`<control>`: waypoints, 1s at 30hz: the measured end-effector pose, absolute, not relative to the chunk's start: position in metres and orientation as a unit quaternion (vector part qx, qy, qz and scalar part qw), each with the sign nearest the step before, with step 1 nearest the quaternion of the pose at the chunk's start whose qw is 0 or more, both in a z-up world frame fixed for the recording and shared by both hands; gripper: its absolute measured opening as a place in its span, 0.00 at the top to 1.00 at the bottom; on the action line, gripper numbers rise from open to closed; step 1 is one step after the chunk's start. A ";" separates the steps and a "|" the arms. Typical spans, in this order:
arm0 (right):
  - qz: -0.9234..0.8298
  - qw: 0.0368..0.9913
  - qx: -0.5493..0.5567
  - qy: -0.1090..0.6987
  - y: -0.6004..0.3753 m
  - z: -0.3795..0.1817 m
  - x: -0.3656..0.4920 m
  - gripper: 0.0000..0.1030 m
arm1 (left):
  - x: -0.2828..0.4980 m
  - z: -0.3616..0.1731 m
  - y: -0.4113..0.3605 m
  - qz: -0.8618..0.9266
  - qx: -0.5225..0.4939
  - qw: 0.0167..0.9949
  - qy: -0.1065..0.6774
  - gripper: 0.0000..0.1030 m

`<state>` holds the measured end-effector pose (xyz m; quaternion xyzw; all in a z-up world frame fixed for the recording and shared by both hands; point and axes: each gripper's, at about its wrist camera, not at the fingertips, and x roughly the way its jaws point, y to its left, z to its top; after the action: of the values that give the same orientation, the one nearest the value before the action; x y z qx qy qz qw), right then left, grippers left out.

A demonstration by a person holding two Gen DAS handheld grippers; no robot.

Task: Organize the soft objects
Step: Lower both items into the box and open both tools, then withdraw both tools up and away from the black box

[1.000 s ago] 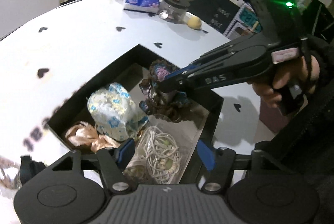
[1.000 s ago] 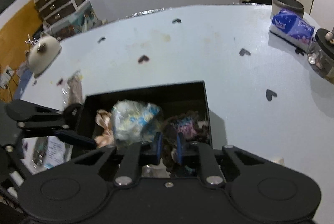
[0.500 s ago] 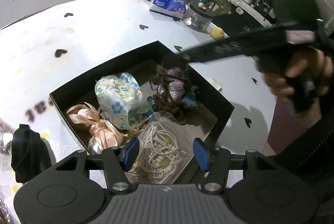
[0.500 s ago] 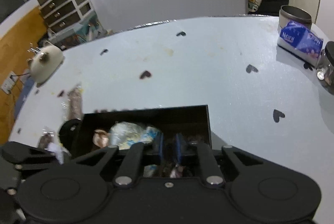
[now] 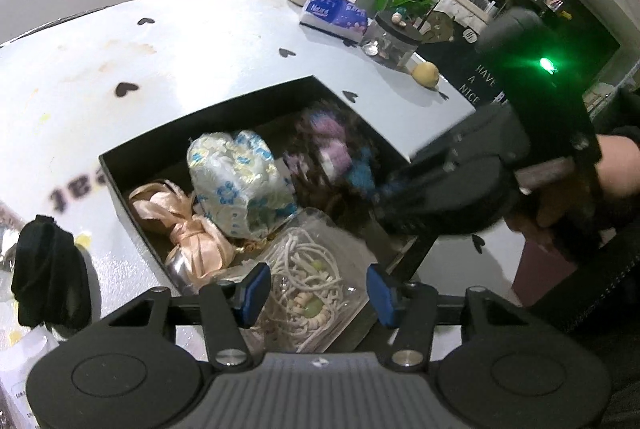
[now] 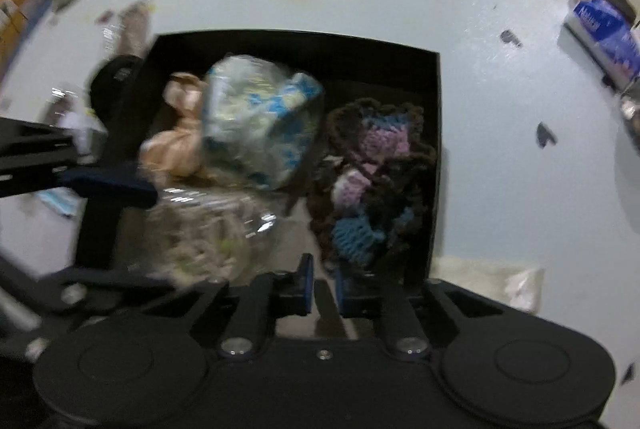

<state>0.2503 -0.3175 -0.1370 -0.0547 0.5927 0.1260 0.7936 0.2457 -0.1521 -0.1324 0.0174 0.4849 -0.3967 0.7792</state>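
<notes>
The left gripper (image 5: 316,293) stood wide open and empty over the clear bag of cord (image 5: 316,285) at the black box's (image 5: 120,181) 6 o'clock edge. The right gripper (image 6: 322,283) was nearly closed, a narrow gap between its pads, gripping nothing, just short of the crocheted piece (image 6: 372,181) lying at 3 o'clock inside the box, beside the blue-patterned bundle (image 6: 256,125) and the peach ribbon (image 5: 188,225).
</notes>
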 end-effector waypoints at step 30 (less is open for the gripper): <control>0.092 0.900 0.044 0.424 -0.356 -0.064 0.213 0.54 | 0.226 -0.089 -0.137 -0.329 -0.006 0.837 0.437 0.49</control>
<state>0.2134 -0.3557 -0.0638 0.0436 0.4236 0.0918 0.9001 0.2257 -0.1372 -0.0893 -0.0058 0.4368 -0.3286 0.8374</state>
